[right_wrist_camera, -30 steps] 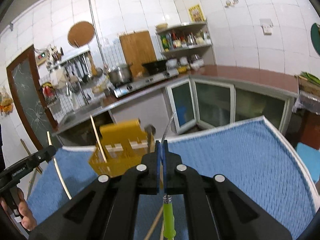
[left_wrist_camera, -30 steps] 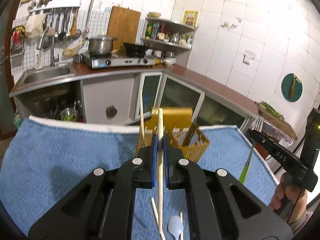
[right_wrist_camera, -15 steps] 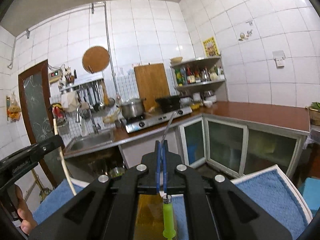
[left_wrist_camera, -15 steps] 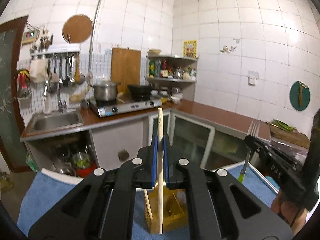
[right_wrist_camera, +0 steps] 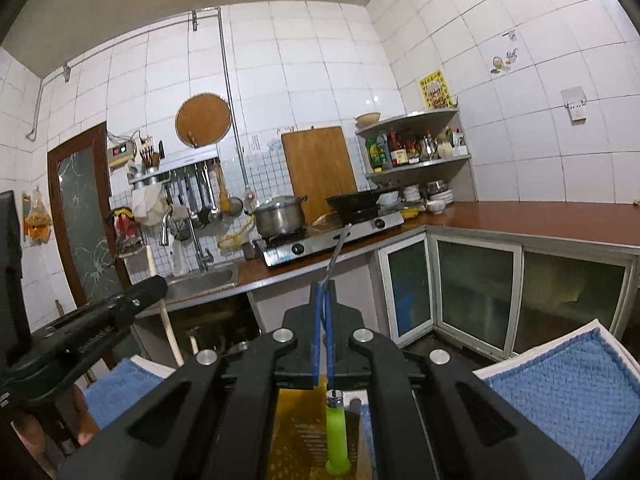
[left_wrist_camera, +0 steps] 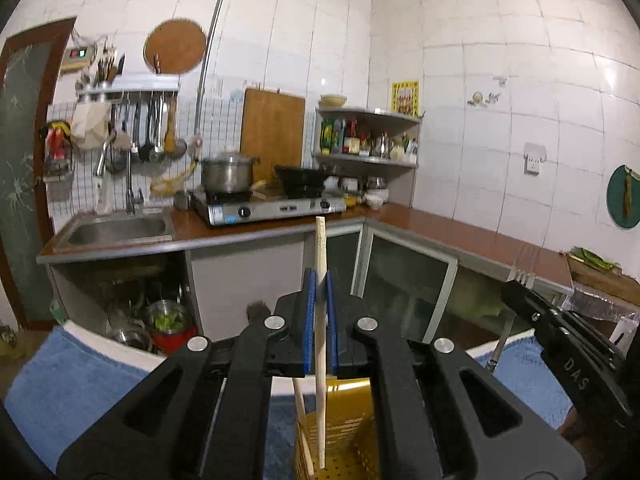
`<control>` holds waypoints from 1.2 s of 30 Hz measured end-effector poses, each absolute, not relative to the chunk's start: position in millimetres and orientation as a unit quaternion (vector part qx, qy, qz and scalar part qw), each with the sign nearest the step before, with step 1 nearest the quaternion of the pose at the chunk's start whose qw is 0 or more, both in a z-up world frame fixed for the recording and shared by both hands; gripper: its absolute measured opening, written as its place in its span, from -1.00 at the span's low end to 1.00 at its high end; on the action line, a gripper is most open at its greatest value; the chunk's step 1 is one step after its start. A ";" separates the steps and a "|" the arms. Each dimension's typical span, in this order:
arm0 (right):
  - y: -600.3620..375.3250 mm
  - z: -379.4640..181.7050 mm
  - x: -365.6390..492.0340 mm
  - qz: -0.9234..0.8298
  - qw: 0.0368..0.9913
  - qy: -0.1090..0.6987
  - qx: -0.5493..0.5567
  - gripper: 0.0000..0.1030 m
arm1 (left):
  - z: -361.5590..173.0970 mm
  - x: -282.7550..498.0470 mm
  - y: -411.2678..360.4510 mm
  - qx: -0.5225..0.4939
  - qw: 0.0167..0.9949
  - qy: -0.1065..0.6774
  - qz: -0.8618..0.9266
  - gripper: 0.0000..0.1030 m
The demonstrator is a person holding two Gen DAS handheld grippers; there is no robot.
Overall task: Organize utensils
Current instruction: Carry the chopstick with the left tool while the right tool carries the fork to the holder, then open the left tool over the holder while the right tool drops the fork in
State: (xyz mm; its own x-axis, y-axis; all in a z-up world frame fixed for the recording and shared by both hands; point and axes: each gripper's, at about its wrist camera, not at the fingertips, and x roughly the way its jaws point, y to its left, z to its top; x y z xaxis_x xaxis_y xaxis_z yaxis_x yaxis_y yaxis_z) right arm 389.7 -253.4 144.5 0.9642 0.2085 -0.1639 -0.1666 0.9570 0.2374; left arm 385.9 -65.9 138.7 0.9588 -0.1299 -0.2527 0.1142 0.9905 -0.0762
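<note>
My left tool (left_wrist_camera: 319, 320) is clamped on a chopstick (left_wrist_camera: 320, 264), my right tool (right_wrist_camera: 323, 320) on a green-handled fork (right_wrist_camera: 337, 432). Both hang over the yellow holder (left_wrist_camera: 352, 432) at lower centre. I'd lower each straight and release only once seated.

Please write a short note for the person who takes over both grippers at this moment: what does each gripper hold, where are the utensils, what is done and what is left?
Left gripper: shut on a pale wooden chopstick, upright, its lower end inside the yellow perforated plastic utensil basket.
Right gripper: shut on a metal fork with a green plastic handle, handle down over the same basket.
Done: a second wooden chopstick already stands in the basket.
Left: release both utensils into the basket. The blue towel lies under it; other utensils are not visible now.
</note>
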 end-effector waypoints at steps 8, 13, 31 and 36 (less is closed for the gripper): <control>-248.7 103.2 390.9 0.084 0.986 0.123 0.077 -0.95 | 90.1 389.1 -64.6 -0.006 0.985 0.164 -0.048 -0.91; -238.3 82.4 389.3 0.080 0.985 0.143 0.045 -0.95 | 71.2 388.1 -64.7 0.006 0.982 0.181 -0.045 -0.90; -265.7 110.1 331.1 0.088 0.980 0.171 0.061 0.00 | 111.1 317.0 -27.7 -0.006 0.981 0.192 -0.020 0.60; -269.5 128.4 296.4 0.077 0.980 0.174 0.054 0.35 | 119.0 286.7 -19.2 -0.008 0.980 0.196 -0.016 0.89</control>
State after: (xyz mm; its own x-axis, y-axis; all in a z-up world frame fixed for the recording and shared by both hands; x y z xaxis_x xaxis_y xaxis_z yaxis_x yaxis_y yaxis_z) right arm 296.4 -269.5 128.4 0.9278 0.1701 -0.3319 -0.1325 0.9823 0.1327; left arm 286.7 -19.2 119.0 0.9228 -0.0348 -0.3837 0.0284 0.9993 -0.0222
